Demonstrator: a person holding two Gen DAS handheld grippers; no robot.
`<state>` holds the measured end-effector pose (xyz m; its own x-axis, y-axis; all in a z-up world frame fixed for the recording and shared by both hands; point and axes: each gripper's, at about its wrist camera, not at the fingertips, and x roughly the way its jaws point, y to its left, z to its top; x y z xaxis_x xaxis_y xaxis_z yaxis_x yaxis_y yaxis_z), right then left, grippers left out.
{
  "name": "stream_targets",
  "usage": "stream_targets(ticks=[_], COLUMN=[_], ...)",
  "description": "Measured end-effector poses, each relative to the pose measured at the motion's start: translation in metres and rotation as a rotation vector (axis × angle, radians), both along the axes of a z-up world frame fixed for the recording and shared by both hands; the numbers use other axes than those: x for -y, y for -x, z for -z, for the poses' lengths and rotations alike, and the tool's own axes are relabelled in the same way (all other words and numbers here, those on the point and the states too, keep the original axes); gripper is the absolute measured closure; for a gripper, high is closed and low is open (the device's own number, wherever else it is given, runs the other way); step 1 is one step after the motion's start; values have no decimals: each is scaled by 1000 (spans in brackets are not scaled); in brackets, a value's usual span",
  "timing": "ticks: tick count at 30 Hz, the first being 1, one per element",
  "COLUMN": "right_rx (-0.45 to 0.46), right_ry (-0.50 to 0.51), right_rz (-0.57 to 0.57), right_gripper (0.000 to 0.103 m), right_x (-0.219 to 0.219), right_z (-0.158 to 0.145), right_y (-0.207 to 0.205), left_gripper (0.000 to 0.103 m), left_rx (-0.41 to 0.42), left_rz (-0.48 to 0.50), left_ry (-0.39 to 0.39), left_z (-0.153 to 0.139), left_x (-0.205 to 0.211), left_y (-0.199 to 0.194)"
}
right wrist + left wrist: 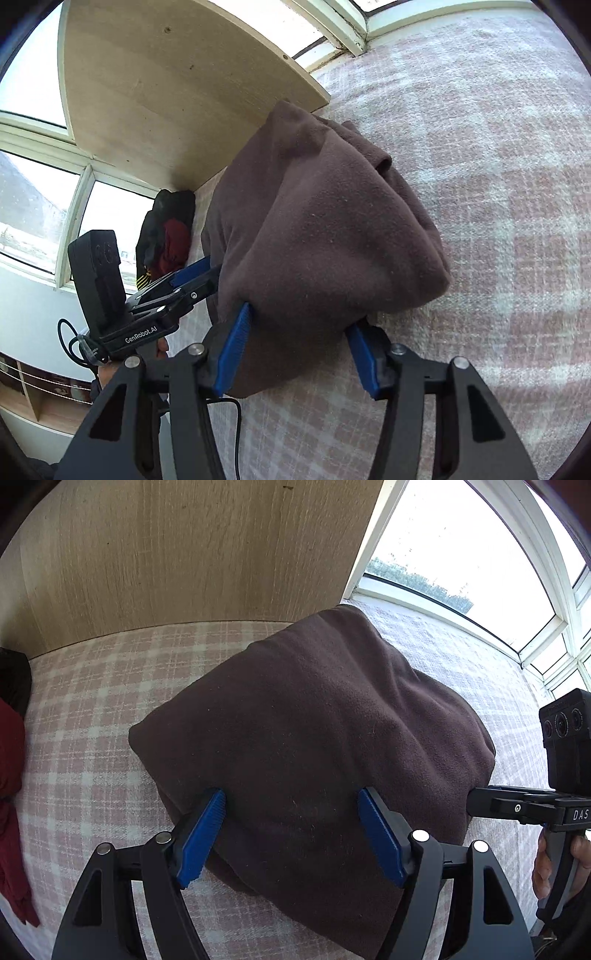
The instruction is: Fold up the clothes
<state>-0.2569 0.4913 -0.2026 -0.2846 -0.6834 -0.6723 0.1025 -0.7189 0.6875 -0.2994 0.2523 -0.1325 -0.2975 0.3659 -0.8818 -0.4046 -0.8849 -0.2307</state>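
Saw a woven checked cover [81,738], pale pink and white with a slightly fuzzy nap, spread flat across almost the whole lower field. Found behind it an upright panel [184,554] of light wood with fine vertical grain, meeting the cover along a straight edge. Noted beside the panel a white-framed window [443,554], bright and washed out. Found the brown fleece garment [314,720] on the cover just in front of the panel, folded into a thick, soft, rounded bundle with a matte, lightly linted surface and layered edges showing at one end. Spotted a small heap of dark and deep-red clothes [166,229], crumpled, against the panel's foot and apart from the bundle. Saw the left gripper [291,834], black and angular, reaching into the near edge of the bundle, its ribbed blue fingers [201,838] set fairly wide with the thick fold filling the gap and pressing on both. Saw the right gripper [299,350] taking an adjoining side likewise, blue fingers [234,347] parted around a bulging fold that touched each. Glimpsed a hand [546,864] wrapped around the right gripper's grey handle.
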Motion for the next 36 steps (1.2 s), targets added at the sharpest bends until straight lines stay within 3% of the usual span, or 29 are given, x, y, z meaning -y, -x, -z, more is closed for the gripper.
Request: stream_targets(ticks=[4, 7, 11, 14, 16, 18, 20, 24, 31, 34, 36], right_rx=[-206, -317, -245, -184, -143, -102, -68, -32, 16, 58, 86], right_ry=[-177, -266, -185, -149, -124, -100, -76, -1, 39, 76, 101], right_rz=[-88, -173, -162, -155, -150, -146, -137, -102, -218, -213, -209], right_gripper=[66, 67, 67, 66, 65, 65, 65, 65, 65, 64, 57], right_x=[28, 48, -1, -10, -17, -24, -32, -60, -75, -82, -87], right_z=[-37, -56, -47, -33, -24, -15, -7, -1, -6, 0, 4], right_y=[-16, -26, -19, -14, -10, -6, -2, 8, 51, 71, 83], left_gripper=[31, 31, 33, 32, 32, 29, 29, 29, 31, 31, 31], left_rx=[11, 20, 13, -20, 7, 23, 17, -24, -70, -70, -66], left_rz=[-7, -18, -75, -19, 32, 72, 87, 114, 144, 148, 148], left_ry=[-2, 2, -65, -123, -156, -87, -76, -78, -86, -81, -81], left_z=[-1, -4, -20, -35, -32, -13, -1, 2, 3, 2, 2], left_x=[2, 5, 15, 2, -12, -27, -28, -26, -23, -24, -25], left_y=[1, 3, -1, -10, -14, -11, -9, -13, -19, -19, -18])
